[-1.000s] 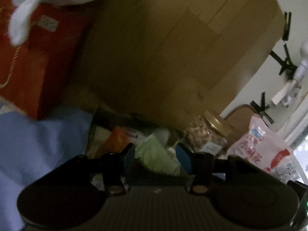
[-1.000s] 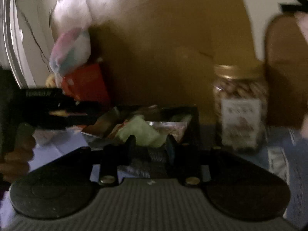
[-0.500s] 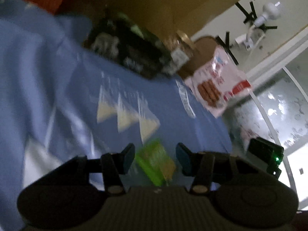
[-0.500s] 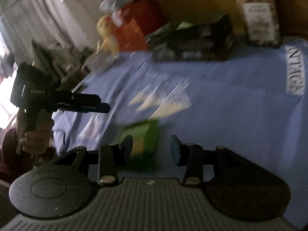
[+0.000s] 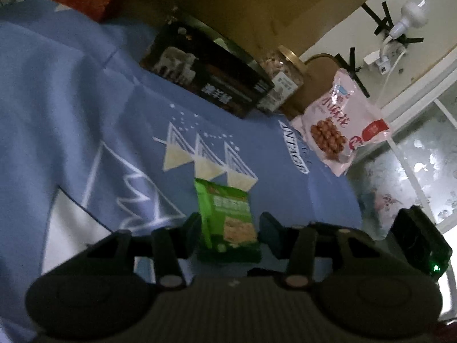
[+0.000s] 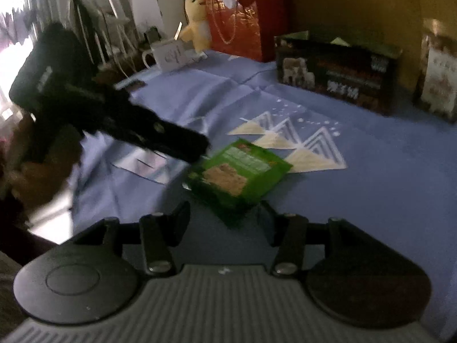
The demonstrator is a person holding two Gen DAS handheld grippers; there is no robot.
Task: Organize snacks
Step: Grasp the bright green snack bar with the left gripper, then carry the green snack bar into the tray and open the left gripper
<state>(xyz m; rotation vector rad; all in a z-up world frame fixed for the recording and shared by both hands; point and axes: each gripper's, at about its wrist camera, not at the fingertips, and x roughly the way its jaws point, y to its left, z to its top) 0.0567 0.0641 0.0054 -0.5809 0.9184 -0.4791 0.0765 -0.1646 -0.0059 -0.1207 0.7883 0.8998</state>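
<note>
Lying flat on the blue cloth (image 6: pixel 371 171), the green snack packet (image 5: pixel 228 223) sat between the spread fingers of our left gripper (image 5: pixel 230 230), one finger close beside it. Our right gripper (image 6: pixel 224 214) was also apart, holding nothing. The black snack box (image 6: pixel 337 74) stood beyond, well apart.

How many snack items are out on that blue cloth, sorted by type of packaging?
Soft packets: 2, the green packet and the pink bag
Boxes: 1, the black box
Jars: 1, the glass jar
Total: 4
</note>
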